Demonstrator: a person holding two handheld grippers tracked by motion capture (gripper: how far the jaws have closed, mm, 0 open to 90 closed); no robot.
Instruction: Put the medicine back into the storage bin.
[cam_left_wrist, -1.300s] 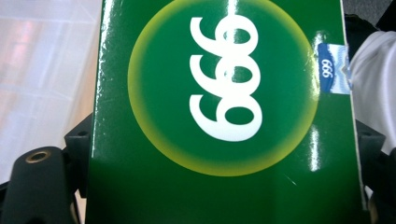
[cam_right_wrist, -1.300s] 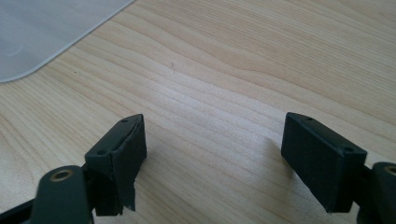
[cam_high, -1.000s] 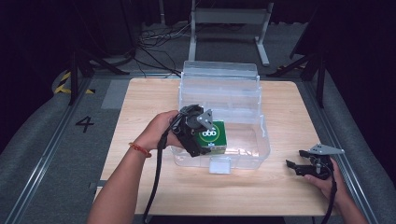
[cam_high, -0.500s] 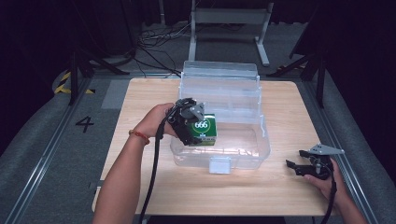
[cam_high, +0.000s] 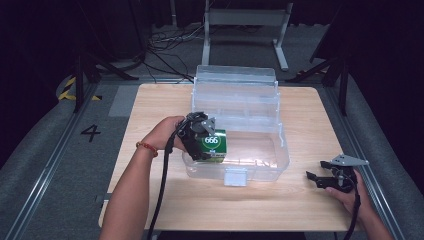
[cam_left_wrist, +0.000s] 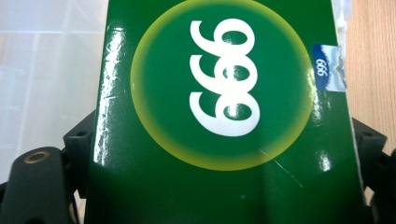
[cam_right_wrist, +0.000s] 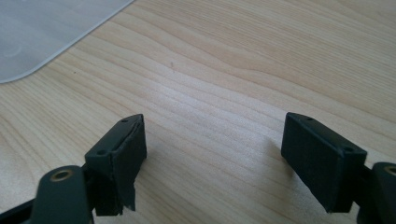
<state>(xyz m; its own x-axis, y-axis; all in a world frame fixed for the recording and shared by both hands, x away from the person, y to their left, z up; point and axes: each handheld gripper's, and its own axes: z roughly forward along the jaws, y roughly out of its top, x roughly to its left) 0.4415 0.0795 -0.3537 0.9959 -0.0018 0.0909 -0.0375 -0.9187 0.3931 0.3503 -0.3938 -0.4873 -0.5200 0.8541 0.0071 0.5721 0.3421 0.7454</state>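
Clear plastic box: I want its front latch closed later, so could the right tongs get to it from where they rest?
Probably yes: the right tongs stand open, with bare table between them and the latch.

Lab recording bay, black curtains, floor cables (cam_high: 165, 42), wooden table (cam_high: 300, 115), floor mark 4 (cam_high: 91, 132)

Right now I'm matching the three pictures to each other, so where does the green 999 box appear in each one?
High view: the green box sits left of centre, held in the left tool over the left end of the clear plastic case.
Left gripper view: it takes up the middle of the frame, clamped between the jaws.
Right gripper view: not in it.
Shared landmark: the wooden table, also and.
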